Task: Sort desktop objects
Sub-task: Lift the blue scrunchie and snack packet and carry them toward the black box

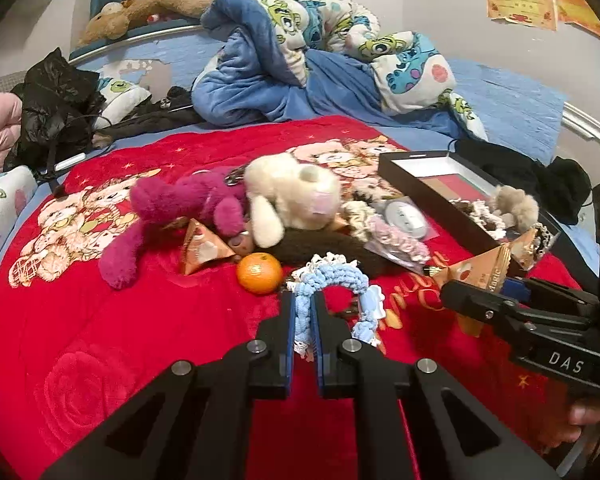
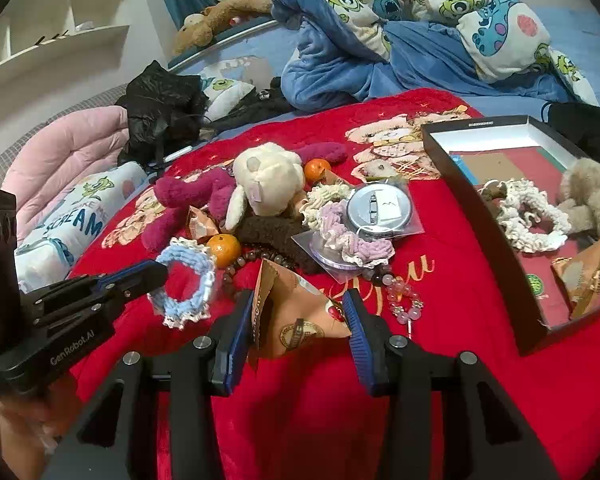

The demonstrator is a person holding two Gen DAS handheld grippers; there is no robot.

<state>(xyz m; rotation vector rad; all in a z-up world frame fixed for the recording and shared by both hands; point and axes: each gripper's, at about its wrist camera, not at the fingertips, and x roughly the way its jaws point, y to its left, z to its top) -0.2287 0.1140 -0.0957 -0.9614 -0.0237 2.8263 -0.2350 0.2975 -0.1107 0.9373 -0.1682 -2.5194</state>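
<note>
My left gripper [image 1: 303, 308] is shut on a light-blue crocheted scrunchie [image 1: 336, 280], held just above the red blanket; it also shows in the right wrist view [image 2: 186, 280]. My right gripper [image 2: 298, 312] has its jaws around an orange triangular snack packet [image 2: 296, 316] and grips its sides; in the left wrist view the packet [image 1: 480, 268] sits at that gripper's tip. A black open box [image 2: 488, 216] at the right holds a cream scrunchie [image 2: 532, 216], a beige plush and another packet.
A pile lies mid-blanket: cream plush [image 1: 296, 196], magenta plush [image 1: 180, 208], tangerine [image 1: 259, 273], second packet [image 1: 204, 246], pink scrunchie [image 2: 352, 240], round badge [image 2: 380, 208], bead bracelets [image 2: 404, 296]. Blue quilts lie behind, black bag [image 1: 56, 108] left.
</note>
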